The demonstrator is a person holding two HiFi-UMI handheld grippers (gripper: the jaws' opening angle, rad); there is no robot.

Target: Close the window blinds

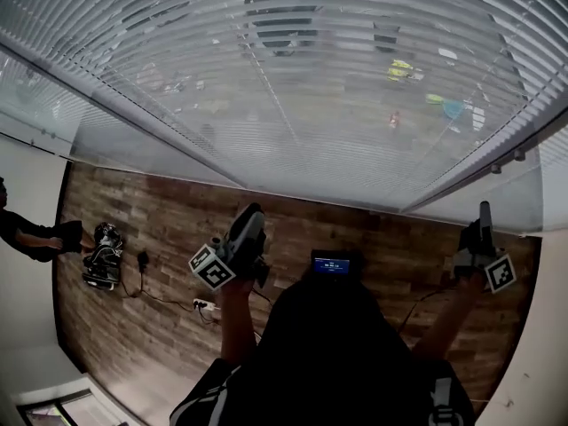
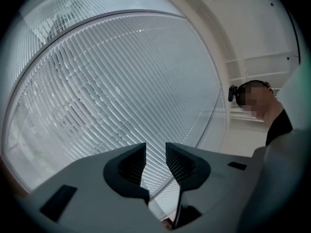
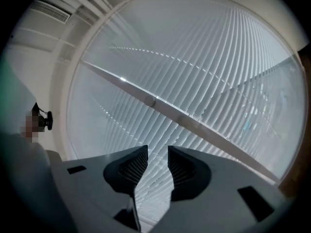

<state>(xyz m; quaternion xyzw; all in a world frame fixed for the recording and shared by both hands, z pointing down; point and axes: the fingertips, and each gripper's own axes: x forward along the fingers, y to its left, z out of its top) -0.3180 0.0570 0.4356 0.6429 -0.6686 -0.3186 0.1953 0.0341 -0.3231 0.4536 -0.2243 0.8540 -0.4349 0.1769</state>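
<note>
The blinds point(image 1: 293, 87) hung across the window ahead, their slats tilted enough that the outside showed through. The slats looked thin, light and easily bent, so they were probably best worked by a cord or wand, not pinched. A thin beaded line point(image 2: 204, 115) near the frame's edge may have been that cord, but it was too fine to tell. The left gripper point(image 2: 155, 154) and right gripper point(image 3: 158, 159) were both raised toward the slats, jaws apart and empty. A frame bar point(image 3: 184, 118) crossed the right side. The wooden floor point(image 1: 373, 229) below left room to step.
</note>
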